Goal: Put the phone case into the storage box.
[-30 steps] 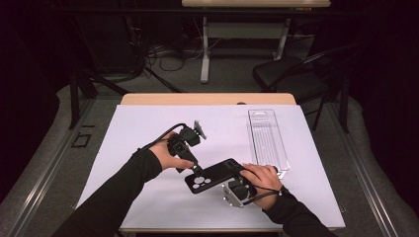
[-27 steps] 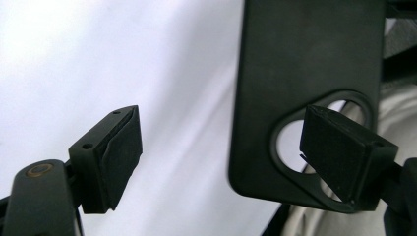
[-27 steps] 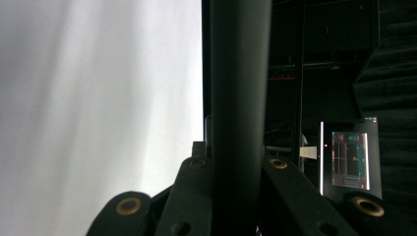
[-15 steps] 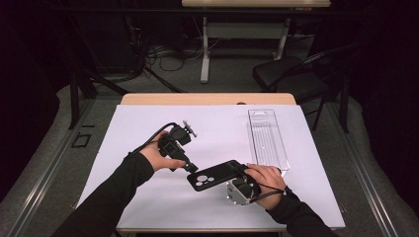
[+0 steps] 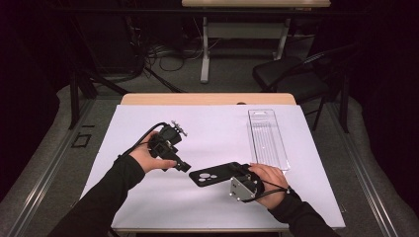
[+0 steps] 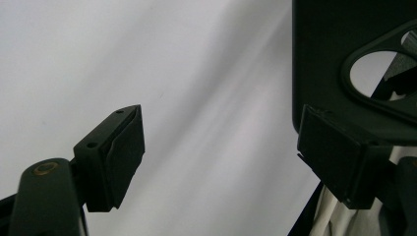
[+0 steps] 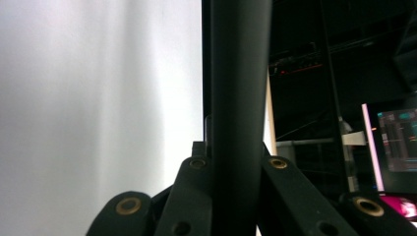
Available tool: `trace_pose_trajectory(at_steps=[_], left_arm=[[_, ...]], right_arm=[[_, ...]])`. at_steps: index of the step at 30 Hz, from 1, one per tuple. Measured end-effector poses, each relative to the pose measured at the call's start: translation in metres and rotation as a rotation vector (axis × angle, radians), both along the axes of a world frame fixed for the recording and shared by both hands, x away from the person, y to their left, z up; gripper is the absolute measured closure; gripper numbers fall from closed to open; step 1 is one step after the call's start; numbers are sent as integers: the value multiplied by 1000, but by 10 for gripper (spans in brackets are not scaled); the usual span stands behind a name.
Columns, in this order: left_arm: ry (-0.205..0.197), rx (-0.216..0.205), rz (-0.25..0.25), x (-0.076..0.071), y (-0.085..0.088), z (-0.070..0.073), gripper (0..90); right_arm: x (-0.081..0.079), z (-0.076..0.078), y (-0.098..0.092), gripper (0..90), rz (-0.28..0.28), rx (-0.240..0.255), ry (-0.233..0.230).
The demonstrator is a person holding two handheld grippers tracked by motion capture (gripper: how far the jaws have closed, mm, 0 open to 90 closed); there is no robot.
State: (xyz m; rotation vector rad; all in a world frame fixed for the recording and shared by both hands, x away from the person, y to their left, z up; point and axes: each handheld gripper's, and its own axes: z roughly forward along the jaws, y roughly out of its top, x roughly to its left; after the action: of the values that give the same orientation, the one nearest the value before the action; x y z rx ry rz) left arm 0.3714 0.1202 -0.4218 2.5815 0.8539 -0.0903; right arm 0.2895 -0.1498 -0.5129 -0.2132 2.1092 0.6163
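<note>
Black phone case [image 5: 213, 174] lies over the white table [image 5: 207, 207] from above — right gripper [image 5: 240, 174] clamps its end, left gripper [image 5: 182, 165] just beside its other end. Left gripper view: jaws spread wide, nothing between, case [image 6: 334, 54] beyond. Right gripper view: jaws pinch the case [image 7: 239, 98] edge-on.

Table [image 5: 207, 98]: wooden top, lying under a white sheet [image 5: 212, 143]; a clear plastic tray [image 5: 267, 138] is resting on the sheet's far right.
</note>
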Motion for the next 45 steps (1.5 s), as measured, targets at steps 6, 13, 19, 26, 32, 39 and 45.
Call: trace_pose_trajectory(at_steps=[6, 13, 19, 26, 32, 39, 45], left_arm=[[-16, -12, -8, -3, 4, 0, 185], [-32, -45, -9, -6, 8, 2, 185], [-51, -80, -6, -9, 11, 3, 214], [-61, -132, -28, -11, 12, 2, 234], [-75, -192, -48, -13, 10, 4, 258], [-93, -227, -79, -16, 4, 6, 276], [-101, -265, -115, -17, -2, 7, 320]], right_arm=[[4, 3, -2, 886, -1, 39, 67], [8, 5, -3, 886, -23, 102, 178], [15, 9, -7, 886, -39, 207, 303], [20, 14, -10, 886, -31, 309, 422], [23, 15, -10, 886, -4, 387, 506], [26, 16, -10, 886, 11, 443, 570], [28, 16, -10, 886, 21, 464, 590]])
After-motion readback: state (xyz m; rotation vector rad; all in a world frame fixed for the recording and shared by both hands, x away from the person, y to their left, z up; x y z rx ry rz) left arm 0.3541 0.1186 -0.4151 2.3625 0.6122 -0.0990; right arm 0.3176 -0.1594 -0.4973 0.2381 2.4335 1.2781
